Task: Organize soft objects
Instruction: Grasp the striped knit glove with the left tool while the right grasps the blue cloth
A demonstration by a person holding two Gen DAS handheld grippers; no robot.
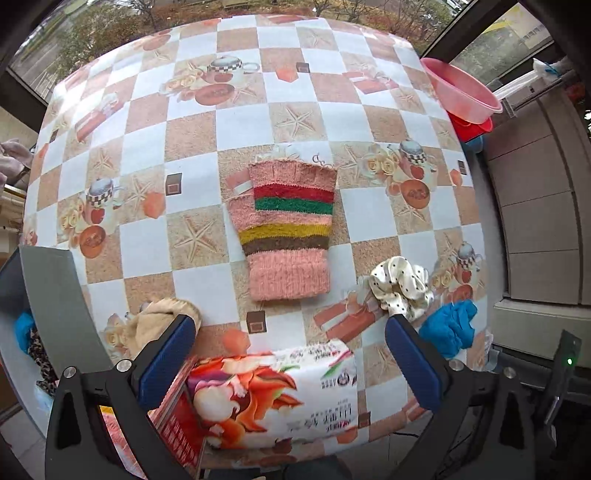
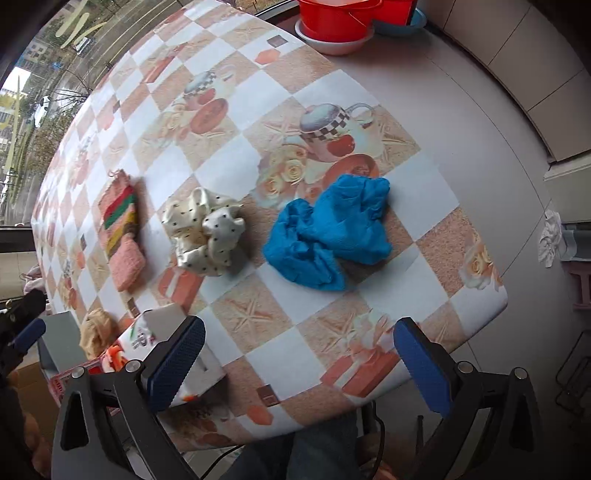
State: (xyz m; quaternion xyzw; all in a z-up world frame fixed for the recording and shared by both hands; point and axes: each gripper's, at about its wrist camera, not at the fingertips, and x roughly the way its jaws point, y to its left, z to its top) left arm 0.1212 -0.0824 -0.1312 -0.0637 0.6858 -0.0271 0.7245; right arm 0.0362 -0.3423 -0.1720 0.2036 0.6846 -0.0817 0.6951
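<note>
A pink knitted glove with red, green, yellow and brown stripes (image 1: 290, 229) lies flat mid-table; it also shows in the right wrist view (image 2: 121, 229). A cream polka-dot scrunchie (image 1: 400, 286) (image 2: 205, 232) lies to its right. Crumpled blue gloves (image 1: 448, 326) (image 2: 332, 232) lie further right. A beige knit item (image 1: 159, 325) (image 2: 96, 332) sits near the front left. My left gripper (image 1: 290, 354) is open above a printed tissue pack (image 1: 273, 395). My right gripper (image 2: 299, 354) is open and empty, short of the blue gloves.
The table wears a checkered cloth (image 1: 192, 129). A grey bin (image 1: 48, 295) holding soft items stands at the left edge. A pink basin on red tubs (image 1: 461, 92) (image 2: 340, 18) sits beyond the far right corner. The left gripper's finger shows in the right wrist view (image 2: 27, 334).
</note>
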